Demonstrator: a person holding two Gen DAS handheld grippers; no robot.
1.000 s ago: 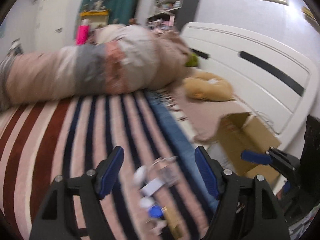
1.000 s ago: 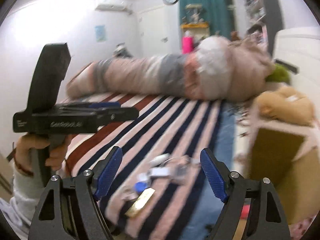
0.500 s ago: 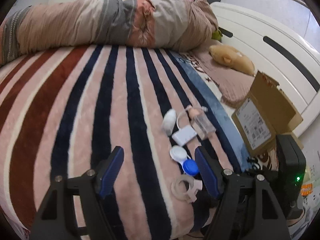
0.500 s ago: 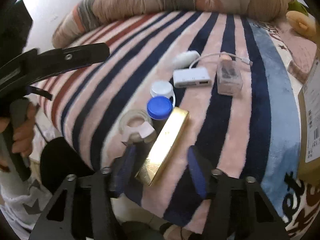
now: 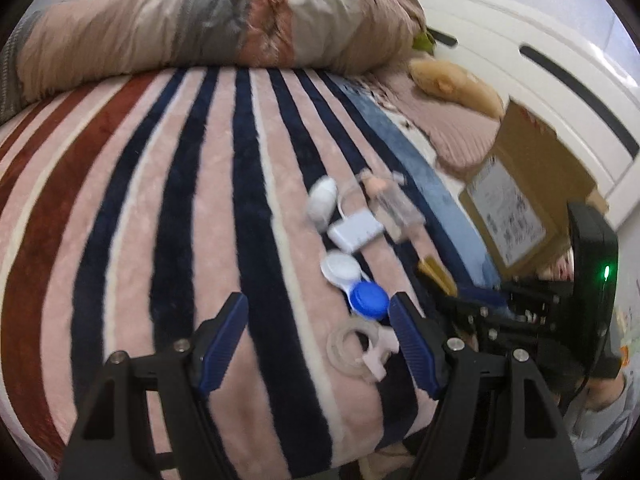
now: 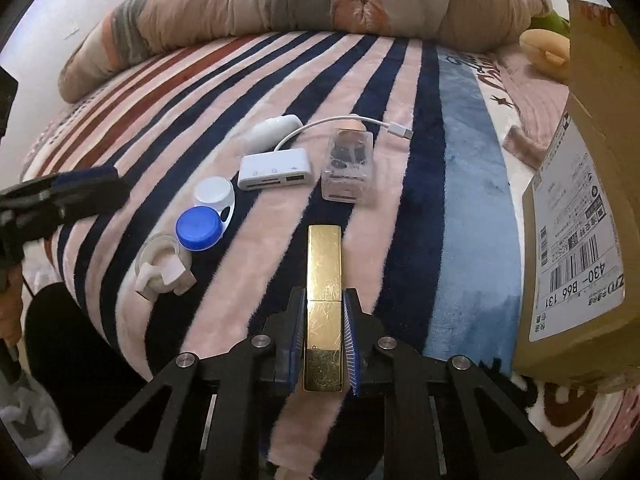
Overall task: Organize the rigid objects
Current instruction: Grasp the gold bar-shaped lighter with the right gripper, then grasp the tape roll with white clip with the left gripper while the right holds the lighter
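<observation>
My right gripper [image 6: 323, 320] is shut on a gold rectangular case [image 6: 324, 268] that lies lengthwise on the striped blanket [image 6: 260, 92]. Left of it lie a contact lens case with a blue cap [image 6: 200, 227] and a white cap [image 6: 213, 192], and a clear ring-shaped piece [image 6: 162, 266]. Further back are a white card-reader hub [image 6: 275, 169] with cable, a white oval object [image 6: 274, 129] and a clear plastic box [image 6: 349, 166]. My left gripper [image 5: 316, 330] is open over the blanket, with the ring piece [image 5: 356, 350] and blue cap [image 5: 370, 298] by its right finger.
An open cardboard box [image 6: 580, 208] with a shipping label stands on the bed at the right. A rolled quilt [image 6: 320, 4] lies across the far side. A tan plush [image 5: 452, 80] and a white headboard [image 5: 540, 80] are beyond. The bed edge is close below both grippers.
My right gripper has moved in and closed on the gold case, which now lies straight between the fingers. My left gripper has drifted slightly closer to the small objects and stays open.
</observation>
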